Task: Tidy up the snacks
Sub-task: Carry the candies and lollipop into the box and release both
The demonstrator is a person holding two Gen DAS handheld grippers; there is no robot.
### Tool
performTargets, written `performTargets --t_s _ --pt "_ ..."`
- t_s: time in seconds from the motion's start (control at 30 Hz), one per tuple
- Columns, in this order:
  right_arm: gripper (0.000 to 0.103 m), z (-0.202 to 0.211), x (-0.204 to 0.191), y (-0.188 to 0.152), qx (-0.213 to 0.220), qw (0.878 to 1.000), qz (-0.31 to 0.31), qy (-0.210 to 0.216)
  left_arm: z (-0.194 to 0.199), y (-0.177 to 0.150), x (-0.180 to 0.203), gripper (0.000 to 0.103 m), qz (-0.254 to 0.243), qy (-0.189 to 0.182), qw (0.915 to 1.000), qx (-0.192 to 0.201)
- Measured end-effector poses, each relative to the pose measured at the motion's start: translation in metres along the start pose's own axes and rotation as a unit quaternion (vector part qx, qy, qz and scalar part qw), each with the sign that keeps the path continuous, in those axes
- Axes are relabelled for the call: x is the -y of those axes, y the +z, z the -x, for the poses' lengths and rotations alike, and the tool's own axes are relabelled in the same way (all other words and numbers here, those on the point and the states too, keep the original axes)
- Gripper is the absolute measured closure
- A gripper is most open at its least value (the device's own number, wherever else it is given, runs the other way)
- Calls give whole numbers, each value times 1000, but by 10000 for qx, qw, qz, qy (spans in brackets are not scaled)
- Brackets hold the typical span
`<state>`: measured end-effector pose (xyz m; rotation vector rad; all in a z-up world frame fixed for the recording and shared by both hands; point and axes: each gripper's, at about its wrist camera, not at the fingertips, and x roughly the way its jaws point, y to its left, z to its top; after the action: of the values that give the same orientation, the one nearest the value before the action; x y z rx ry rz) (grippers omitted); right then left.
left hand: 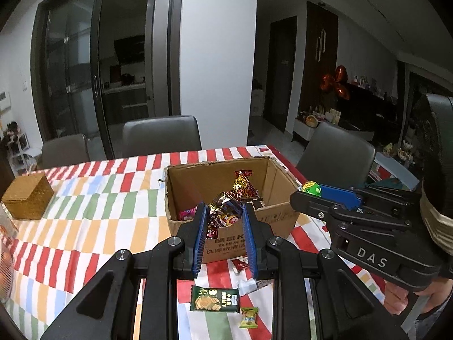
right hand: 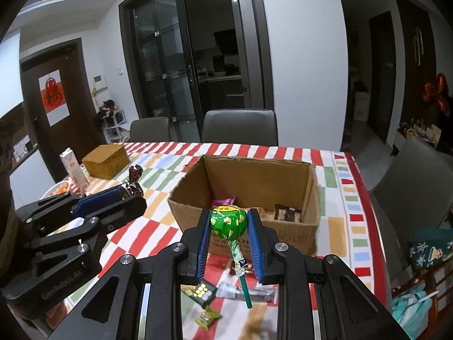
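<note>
My left gripper (left hand: 223,208) is shut on a crinkly foil-wrapped candy (left hand: 225,212), held in front of the open cardboard box (left hand: 276,221). Inside the box lie a red-gold foil candy (left hand: 243,184) and a pink wrapper (left hand: 187,214). My right gripper (right hand: 229,215) is shut on a green lollipop (right hand: 228,223), its stick hanging down toward the table. The box (right hand: 294,233) stands just beyond it, with a pink wrapper (right hand: 225,199) and a dark packet (right hand: 287,213) inside. Each gripper shows in the other's view: the right gripper (left hand: 307,191) and the left gripper (right hand: 133,191).
On the striped tablecloth (left hand: 93,198) near me lie a green cracker packet (left hand: 214,300) and a small yellow-green candy (left hand: 249,316). A woven brown box (left hand: 27,197) sits at far left, a carton (right hand: 74,168) beside it. Grey chairs (left hand: 161,134) ring the table.
</note>
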<state>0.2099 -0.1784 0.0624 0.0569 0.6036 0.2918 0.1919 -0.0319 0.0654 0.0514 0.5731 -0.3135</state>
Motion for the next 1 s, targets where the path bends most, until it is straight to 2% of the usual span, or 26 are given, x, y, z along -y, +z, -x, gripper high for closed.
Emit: performTargets --t_s 0.5,0.67,0.87,0.9,0.93,0.97,1.0 --pt "76 -56 23 51 -238 9994 -37 -257 -60 43 -21 78 121 54 9991 -414" --pt "76 -76 34 60 -313 9991 -151 -232 -84 49 -23 78 69 130 9983 -569" --pt "76 -101 41 63 -420 9981 -175 -404 -114 54 -27 77 65 263 9965 -785" --pt "74 -106 43 63 -438 9979 -186 -431 -118 54 -27 74 54 321 9960 -827" --pt "63 -109 46 63 -459 9975 -208 -500 -121 55 -28 69 51 424 9952 -876" --pt "55 -111 48 63 -487 9967 -252 -593 -122 55 -29 59 75 506 9947 -888" --pt "47 -111 50 62 -497 9959 -312 -682 -120 53 -30 56 87 498 9950 -859"
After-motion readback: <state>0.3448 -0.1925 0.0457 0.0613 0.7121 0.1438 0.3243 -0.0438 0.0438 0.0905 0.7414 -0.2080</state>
